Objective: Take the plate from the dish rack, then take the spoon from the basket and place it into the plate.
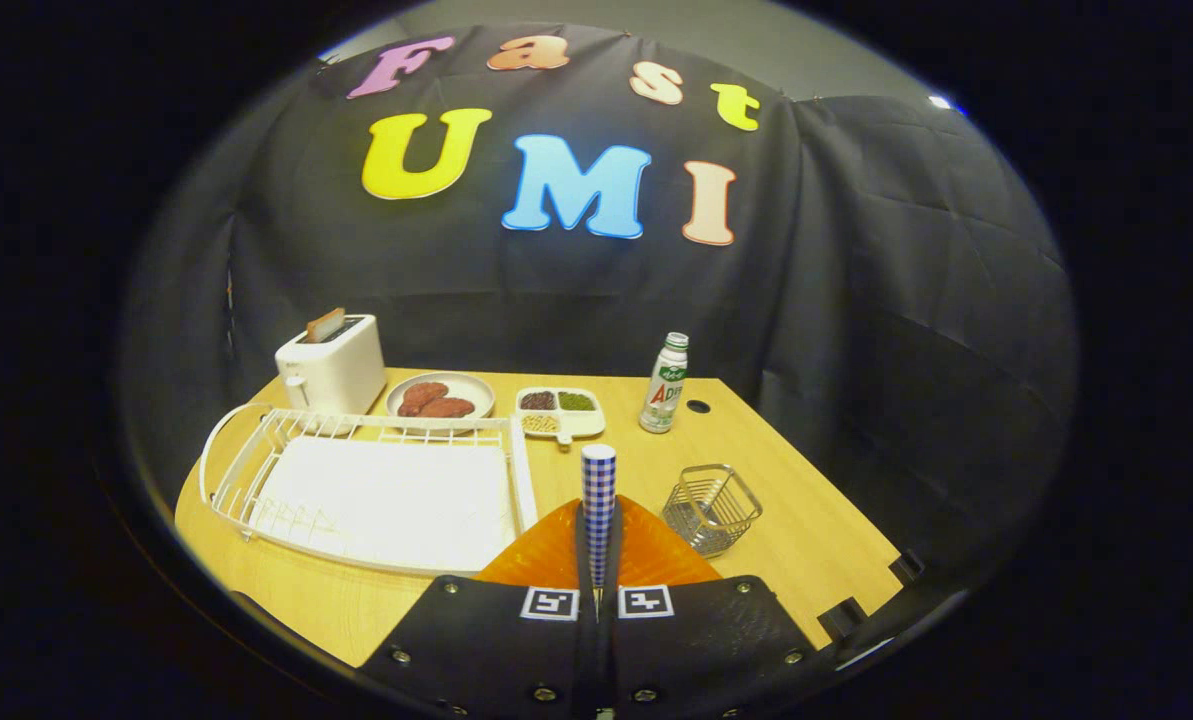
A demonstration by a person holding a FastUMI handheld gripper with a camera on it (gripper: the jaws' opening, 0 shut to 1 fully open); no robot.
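Observation:
My gripper (597,592) is shut on the spoon (598,495), whose blue-and-white checked handle stands upright between the two fingers. Its bowl end is hidden by the fingers. Right under and just ahead of the fingers lies the orange plate (541,557) on the wooden table; the fingers cover its near part. The white wire dish rack (376,500) sits to the left of the plate with nothing standing in it. To the right of the plate is the small wire basket (711,508), with nothing in it.
Beyond the rack are a white toaster (331,368) with a slice of toast, a plate of reddish food (440,397), a divided dish of grains (560,410) and a small bottle (665,384). The table (806,540) ends just right of the basket.

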